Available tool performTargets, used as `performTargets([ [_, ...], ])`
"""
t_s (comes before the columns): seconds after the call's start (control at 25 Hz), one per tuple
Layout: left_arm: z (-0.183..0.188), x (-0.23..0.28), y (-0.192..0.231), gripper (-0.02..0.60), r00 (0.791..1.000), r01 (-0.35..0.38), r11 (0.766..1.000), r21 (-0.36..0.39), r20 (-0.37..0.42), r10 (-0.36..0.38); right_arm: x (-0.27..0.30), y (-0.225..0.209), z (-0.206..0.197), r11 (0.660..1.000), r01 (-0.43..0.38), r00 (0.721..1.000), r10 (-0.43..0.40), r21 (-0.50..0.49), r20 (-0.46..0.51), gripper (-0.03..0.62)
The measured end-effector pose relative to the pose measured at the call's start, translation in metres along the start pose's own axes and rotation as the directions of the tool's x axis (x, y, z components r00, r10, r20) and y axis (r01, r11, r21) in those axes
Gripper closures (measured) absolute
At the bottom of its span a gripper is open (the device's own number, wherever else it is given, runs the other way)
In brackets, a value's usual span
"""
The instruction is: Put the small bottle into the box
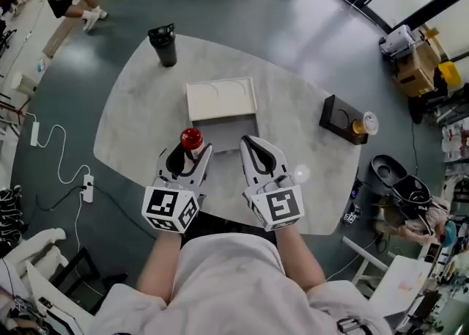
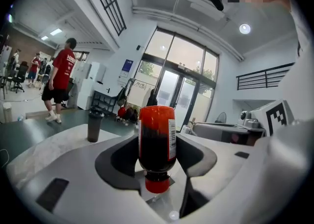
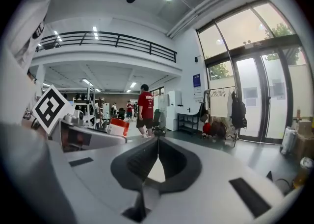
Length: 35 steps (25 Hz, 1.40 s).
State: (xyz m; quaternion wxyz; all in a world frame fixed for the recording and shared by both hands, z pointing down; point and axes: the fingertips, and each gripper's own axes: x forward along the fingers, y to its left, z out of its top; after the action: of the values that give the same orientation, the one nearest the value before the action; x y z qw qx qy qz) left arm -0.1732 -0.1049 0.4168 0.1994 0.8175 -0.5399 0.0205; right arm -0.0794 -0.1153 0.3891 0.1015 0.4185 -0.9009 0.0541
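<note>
Pickup is judged done: the small bottle [image 2: 157,142] is clamped between the jaws of the left gripper [image 1: 192,153], just in front of the open box [image 1: 222,100]. The right gripper [image 1: 250,143] is held closed and empty. Placement in the box is left.

The box [image 1: 220,102] lies in the middle of the surface [image 1: 132,121]. Behind it to the left stands a cup [image 1: 163,45]. At the right edge is a tray [image 1: 333,115], with a container [image 1: 364,124] at its right end. Before the box, the small bottle [image 1: 191,139] sits between the jaws of the left hand-held gripper [image 1: 189,154]. The right hand-held gripper [image 1: 250,143] is just beside it on the right.
</note>
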Motion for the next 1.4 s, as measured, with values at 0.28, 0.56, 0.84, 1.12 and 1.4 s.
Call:
performTargets([
  [0.28, -0.029, 0.035, 0.023, 0.347, 0.996, 0.031, 0.995, -0.094, -0.085, -0.039, 0.027, -0.013, -0.027, 0.999, 0.036, 0.996, -0.033, 0.036, -0.079, 0.568],
  [0.56, -0.066, 0.061, 0.037, 0.347, 0.987, -0.015, 0.988, -0.154, -0.16, -0.01, 0.039, -0.029, -0.056, 0.996, 0.038, 0.991, -0.027, 0.08, -0.132, 0.568],
  [0.84, -0.109, 0.088, 0.047, 0.347, 0.961, -0.07, 0.977, -0.201, -0.276, 0.012, 0.048, -0.049, -0.081, 0.993, 0.03, 0.985, -0.01, 0.114, -0.174, 0.568],
  [1.12, -0.159, 0.104, 0.051, 0.347, 0.913, -0.13, 0.974, -0.187, -0.406, 0.044, 0.05, -0.069, -0.113, 0.983, 0.058, 0.977, -0.021, 0.171, -0.213, 0.568],
  [1.4, -0.191, 0.114, 0.06, 0.347, 0.866, -0.206, 0.958, -0.199, -0.492, 0.085, 0.052, -0.071, -0.124, 0.983, 0.037, 0.972, 0.006, 0.178, -0.233, 0.568],
])
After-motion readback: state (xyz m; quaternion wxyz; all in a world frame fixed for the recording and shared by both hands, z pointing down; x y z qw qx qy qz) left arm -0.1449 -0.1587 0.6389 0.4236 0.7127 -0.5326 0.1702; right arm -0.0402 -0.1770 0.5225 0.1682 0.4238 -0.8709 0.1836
